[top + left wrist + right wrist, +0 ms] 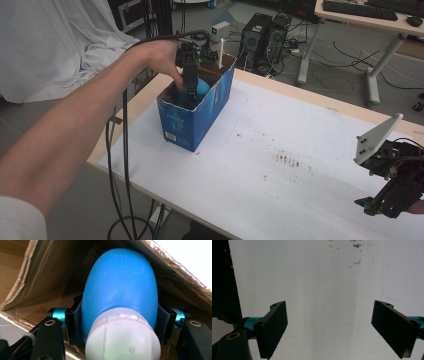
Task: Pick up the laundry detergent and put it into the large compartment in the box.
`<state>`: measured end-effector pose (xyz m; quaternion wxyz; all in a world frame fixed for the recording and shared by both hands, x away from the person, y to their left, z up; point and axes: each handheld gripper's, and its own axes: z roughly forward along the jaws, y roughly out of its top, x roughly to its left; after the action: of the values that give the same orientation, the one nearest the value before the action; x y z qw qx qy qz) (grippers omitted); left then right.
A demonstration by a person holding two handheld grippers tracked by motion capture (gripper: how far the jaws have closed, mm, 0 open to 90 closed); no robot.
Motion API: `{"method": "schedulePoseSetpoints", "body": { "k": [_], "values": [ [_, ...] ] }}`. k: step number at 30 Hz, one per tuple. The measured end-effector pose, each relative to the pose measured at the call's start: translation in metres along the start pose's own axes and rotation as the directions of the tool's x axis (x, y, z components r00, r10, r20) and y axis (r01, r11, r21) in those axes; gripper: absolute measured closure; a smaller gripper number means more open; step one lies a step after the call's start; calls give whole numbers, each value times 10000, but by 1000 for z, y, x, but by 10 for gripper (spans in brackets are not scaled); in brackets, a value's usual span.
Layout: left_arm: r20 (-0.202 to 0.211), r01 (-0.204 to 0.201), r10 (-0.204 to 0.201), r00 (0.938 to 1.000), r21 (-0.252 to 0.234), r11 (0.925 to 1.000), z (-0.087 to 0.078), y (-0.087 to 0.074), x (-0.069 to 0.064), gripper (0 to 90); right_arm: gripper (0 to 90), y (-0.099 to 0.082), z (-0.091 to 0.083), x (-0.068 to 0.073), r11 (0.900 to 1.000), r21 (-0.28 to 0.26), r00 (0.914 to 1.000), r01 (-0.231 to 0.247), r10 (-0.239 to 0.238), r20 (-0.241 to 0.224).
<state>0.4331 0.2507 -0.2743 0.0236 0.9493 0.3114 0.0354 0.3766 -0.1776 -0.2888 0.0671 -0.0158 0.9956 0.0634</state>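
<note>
Left gripper (189, 92) is down inside the blue cardboard box (192, 120), pointing into it from above. Jaws clamped on a blue bottle (120, 290) with a white cap (122, 337).

In the left gripper view the bottle sits squarely between the two black jaws. Both pads press its sides just above the cap: left pad on the bottle's left flank, right pad on its right flank. The cap end points back toward the gripper body; the rounded blue end points away from it, deeper into the box. The bottle runs along the gripper's own axis, not across it.

Brown inner walls of the box surround the bottle ahead of the jaws and on both sides. Torn box rim shows beyond the jaws, upper right in that view. Can't tell whether the far end of the bottle touches the box floor.

High view: a bit of blue bottle shows just beside the jaws, at the box opening. A white stick (220, 54) stands upright at the far end of the box, beyond the gripper, apart from it.

Right gripper (382, 202) is well apart from the box, low over the white table cover (280, 150). Jaws spread wide, nothing between them, bare stained cover ahead of them.
</note>
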Motion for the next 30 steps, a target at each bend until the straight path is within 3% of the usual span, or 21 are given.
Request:
{"method": "schedulePoseSetpoints", "body": {
  "k": [13, 30],
  "values": [
    [-213, -502, 503, 9985, 50, 9987, 2, -1, -6, 372, 128, 0, 3, 1, 10000, 3, 10000, 6, -6, -38],
    [-119, -386, 386, 9992, -44, 9992, 1, -1, -4, 337, 128, 2, 3, 3, 10000, 32, 10000, 47, -47, -58]
  ]
}}
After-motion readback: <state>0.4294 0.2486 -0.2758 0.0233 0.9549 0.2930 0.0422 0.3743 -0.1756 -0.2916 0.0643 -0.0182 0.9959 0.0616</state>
